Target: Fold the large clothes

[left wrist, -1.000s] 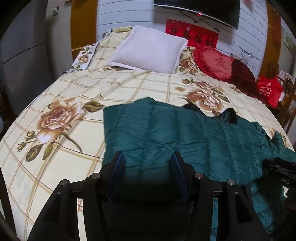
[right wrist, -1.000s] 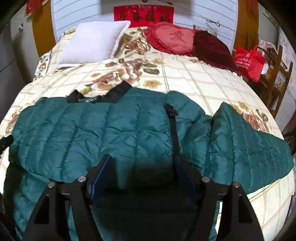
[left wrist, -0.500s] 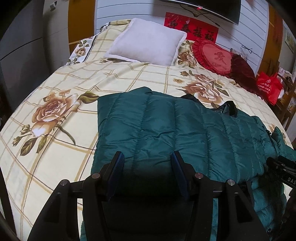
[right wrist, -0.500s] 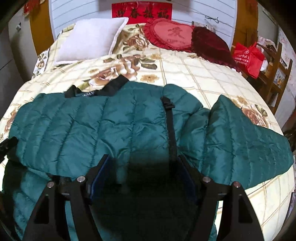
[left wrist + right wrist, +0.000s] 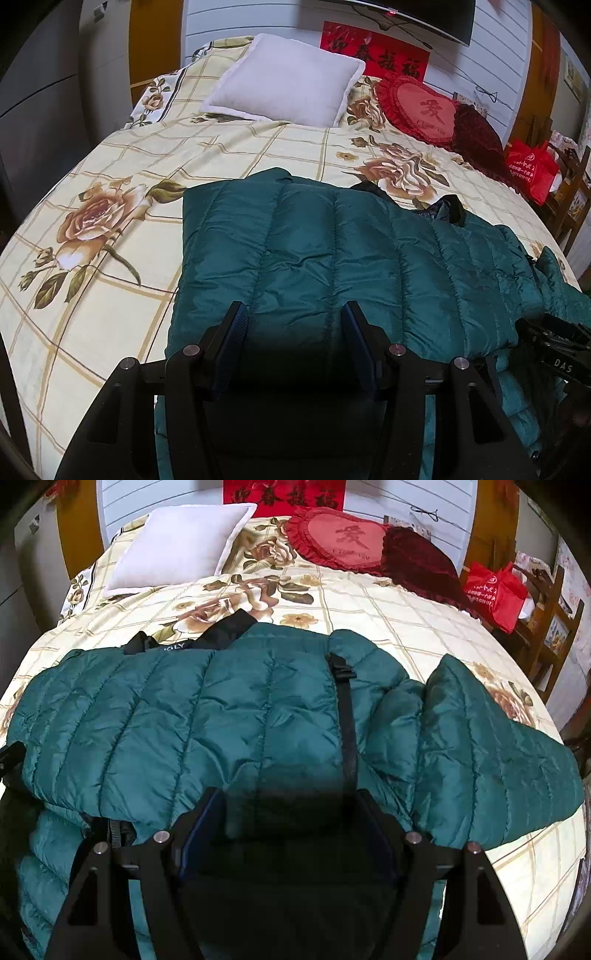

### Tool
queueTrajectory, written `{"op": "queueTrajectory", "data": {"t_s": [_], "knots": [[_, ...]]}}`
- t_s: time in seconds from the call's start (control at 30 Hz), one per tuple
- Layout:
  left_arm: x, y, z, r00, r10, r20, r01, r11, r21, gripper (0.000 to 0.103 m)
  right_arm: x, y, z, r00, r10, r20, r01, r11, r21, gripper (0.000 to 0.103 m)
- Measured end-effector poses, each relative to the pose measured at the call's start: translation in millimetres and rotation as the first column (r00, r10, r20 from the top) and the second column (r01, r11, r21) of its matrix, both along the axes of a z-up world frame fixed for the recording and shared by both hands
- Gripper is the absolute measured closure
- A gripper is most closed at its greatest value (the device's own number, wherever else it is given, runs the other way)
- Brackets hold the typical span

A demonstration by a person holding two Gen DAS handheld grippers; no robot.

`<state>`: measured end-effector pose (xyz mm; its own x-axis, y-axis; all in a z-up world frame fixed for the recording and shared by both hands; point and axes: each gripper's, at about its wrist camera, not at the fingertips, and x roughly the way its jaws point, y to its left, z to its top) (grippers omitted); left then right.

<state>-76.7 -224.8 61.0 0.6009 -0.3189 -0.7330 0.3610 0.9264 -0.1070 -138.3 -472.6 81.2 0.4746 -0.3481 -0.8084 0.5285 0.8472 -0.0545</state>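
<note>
On the bed with the cream, rose-printed checked bedspread point(image 5: 110, 155) lies a dark green quilted down jacket point(image 5: 332, 251), spread across the near half and hanging over the near edge. Its left side is folded in to a straight edge, while one sleeve point(image 5: 491, 746) lies out toward the right. A black zipper strip point(image 5: 347, 723) runs down the front, and the black collar point(image 5: 225, 631) points toward the headboard. The left claw point(image 5: 293, 347) hovers over the jacket's near left part, its jaws fairly wide with nothing pinched between them. The right claw point(image 5: 291, 834) stands wide too, over the zipper area, gripping nothing. A white square pillow point(image 5: 284, 88) and a red heart-shaped cushion point(image 5: 340, 542) rest well beyond the jacket.
</note>
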Motion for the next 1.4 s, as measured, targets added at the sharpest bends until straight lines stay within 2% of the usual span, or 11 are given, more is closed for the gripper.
{"op": "queueTrajectory", "data": {"t_s": [0.33, 0.7, 1.03, 1.4], "knots": [[-2, -3, -3, 1.000, -0.002, 0.012, 0.002, 1.000, 0.028, 0.040, -7, 3, 9, 1.000, 0.001, 0.015, -0.002, 1.000, 0.004, 0.027], [-16, -7, 7, 0.998, -0.031, 0.055, 0.029, 0.999, 0.026, 0.040, -25, 5, 21, 0.999, 0.009, 0.034, -0.009, 1.000, -0.006, 0.024], [-29, -14, 15, 0.994, -0.050, 0.097, 0.046, 0.998, 0.044, 0.040, -58, -17, 33, 0.998, -0.043, 0.040, 0.044, 0.999, -0.018, 0.023], [-33, -18, 16, 0.993, -0.055, 0.109, 0.050, 0.998, 0.049, 0.040, -78, -35, 28, 0.996, -0.089, 0.031, 0.089, 0.996, -0.009, 0.022]]}}
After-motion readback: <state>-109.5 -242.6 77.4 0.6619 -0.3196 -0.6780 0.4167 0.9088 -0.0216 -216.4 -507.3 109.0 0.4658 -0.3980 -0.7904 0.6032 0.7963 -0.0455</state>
